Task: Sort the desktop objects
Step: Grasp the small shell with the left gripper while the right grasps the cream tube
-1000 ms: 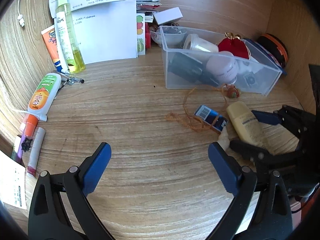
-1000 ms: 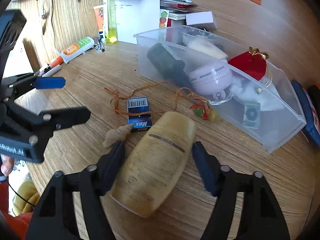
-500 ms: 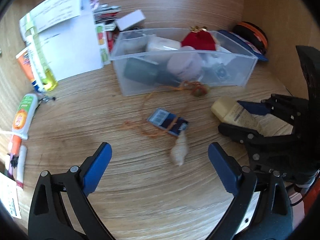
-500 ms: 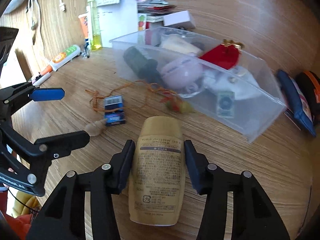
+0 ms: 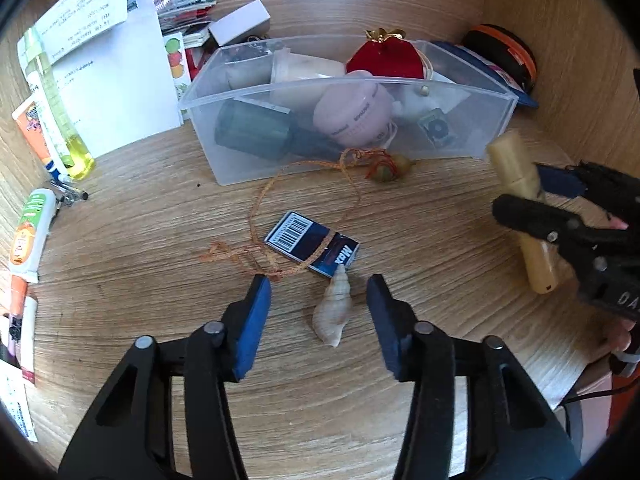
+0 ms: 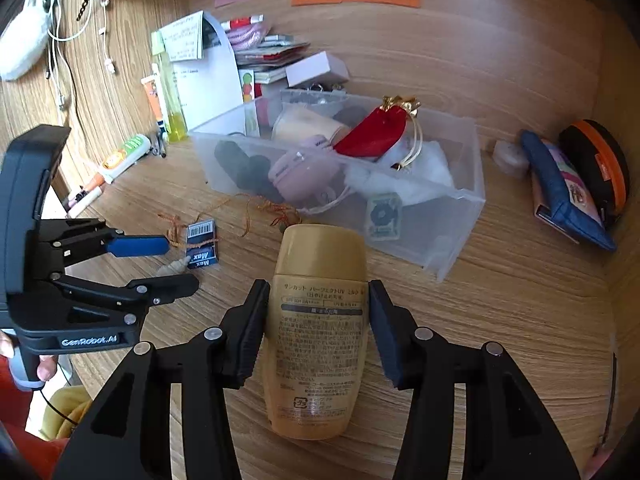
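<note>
A pale spiral shell (image 5: 333,314) lies on the wooden desk, touching a dark blue box (image 5: 312,242) tangled in orange string (image 5: 256,216). My left gripper (image 5: 318,286) is closing with the shell between its blue pads; neither pad touches it. My right gripper (image 6: 318,292) is shut on a yellow lotion bottle (image 6: 320,320) and holds it tilted above the desk, near the front right corner of the clear bin (image 6: 460,232). In the left wrist view the bottle (image 5: 516,172) sticks up out of the right gripper (image 5: 532,196).
The clear bin (image 5: 496,120) holds a red pouch (image 5: 382,58), a pink round case (image 5: 354,110) and a dark bottle (image 5: 256,134). Tubes (image 5: 30,224), a yellow spray bottle (image 5: 60,120) and papers (image 5: 116,80) line the left. A blue pouch (image 6: 560,188) and side wall (image 5: 568,60) stand right.
The left gripper's jaws have narrowed from wide to close around the shell, which has come between them. The right gripper has raised the yellow bottle off the desk.
</note>
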`<state>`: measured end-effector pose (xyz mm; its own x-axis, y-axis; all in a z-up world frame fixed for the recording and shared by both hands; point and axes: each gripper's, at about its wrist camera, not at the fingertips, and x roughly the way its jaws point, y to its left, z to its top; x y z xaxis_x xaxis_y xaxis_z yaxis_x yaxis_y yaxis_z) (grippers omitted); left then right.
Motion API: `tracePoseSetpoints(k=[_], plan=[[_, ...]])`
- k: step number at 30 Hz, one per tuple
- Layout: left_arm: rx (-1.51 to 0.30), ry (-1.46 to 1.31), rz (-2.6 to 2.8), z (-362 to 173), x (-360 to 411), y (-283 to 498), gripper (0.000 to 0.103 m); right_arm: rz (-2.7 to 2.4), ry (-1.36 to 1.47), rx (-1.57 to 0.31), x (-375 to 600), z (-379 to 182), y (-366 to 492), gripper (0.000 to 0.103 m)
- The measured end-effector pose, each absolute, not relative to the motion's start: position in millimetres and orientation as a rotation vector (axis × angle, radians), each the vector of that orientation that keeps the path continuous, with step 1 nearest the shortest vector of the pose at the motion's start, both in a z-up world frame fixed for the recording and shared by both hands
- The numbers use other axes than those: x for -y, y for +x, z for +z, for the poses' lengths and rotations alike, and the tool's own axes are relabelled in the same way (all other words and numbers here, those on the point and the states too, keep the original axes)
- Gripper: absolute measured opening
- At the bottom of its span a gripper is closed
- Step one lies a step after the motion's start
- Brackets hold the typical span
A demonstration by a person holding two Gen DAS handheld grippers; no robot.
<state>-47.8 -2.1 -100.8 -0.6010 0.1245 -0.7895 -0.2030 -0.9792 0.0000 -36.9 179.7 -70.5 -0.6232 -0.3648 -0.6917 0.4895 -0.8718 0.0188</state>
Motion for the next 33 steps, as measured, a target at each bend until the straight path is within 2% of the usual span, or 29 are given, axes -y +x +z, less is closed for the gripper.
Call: tracePoseSetpoints(k=[5, 14, 33], plan=[[-0.151, -1.288, 2.658, -101, 0, -43, 0.018, -2.453, 0.98, -0.212, -184, -65, -38, 0.045], [-0.119, -1.276, 2.643, -97, 3, -36, 0.018, -2.456, 0.951, -0.199, -187, -54, -39, 0.044], [-0.041, -1.07, 2.681, -42, 12, -37, 0.018, -2.491, 0.9, -0.223, -187, -30, -46, 0.042]])
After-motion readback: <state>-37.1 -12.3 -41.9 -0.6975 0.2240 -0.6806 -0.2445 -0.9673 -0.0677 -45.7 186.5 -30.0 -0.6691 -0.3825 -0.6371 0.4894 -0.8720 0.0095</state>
